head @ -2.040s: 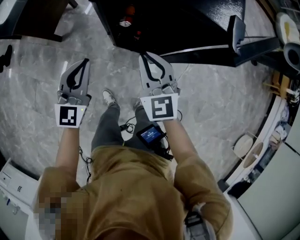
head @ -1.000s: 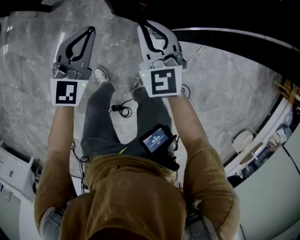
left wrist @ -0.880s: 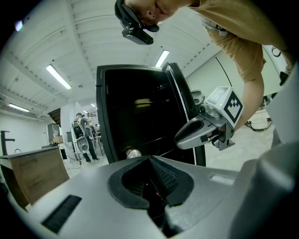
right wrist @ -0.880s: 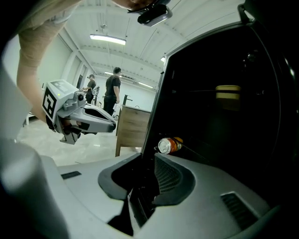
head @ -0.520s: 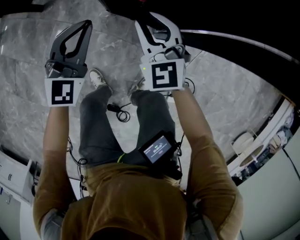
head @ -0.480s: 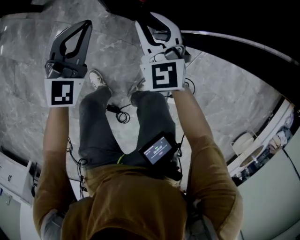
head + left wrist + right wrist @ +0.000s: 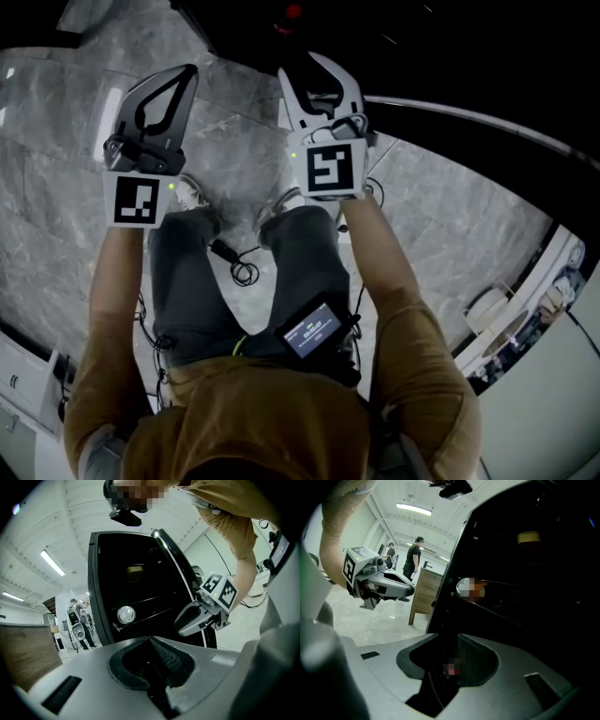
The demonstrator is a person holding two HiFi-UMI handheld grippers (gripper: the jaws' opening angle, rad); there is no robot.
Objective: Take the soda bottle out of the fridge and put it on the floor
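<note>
Grey marble floor spreads under the person, who faces an open black fridge. Both tools are held side by side with their tips toward its dark inside. The left tool has its jaws pressed together, with nothing between them. The right tool has just been opening its jaws; they stand partly apart and empty. The soda bottle sits on a shelf inside the fridge, ahead of the left tool's tips, its round pale end facing out. Neither tool touches it. People stand far beyond the tools.
</note>
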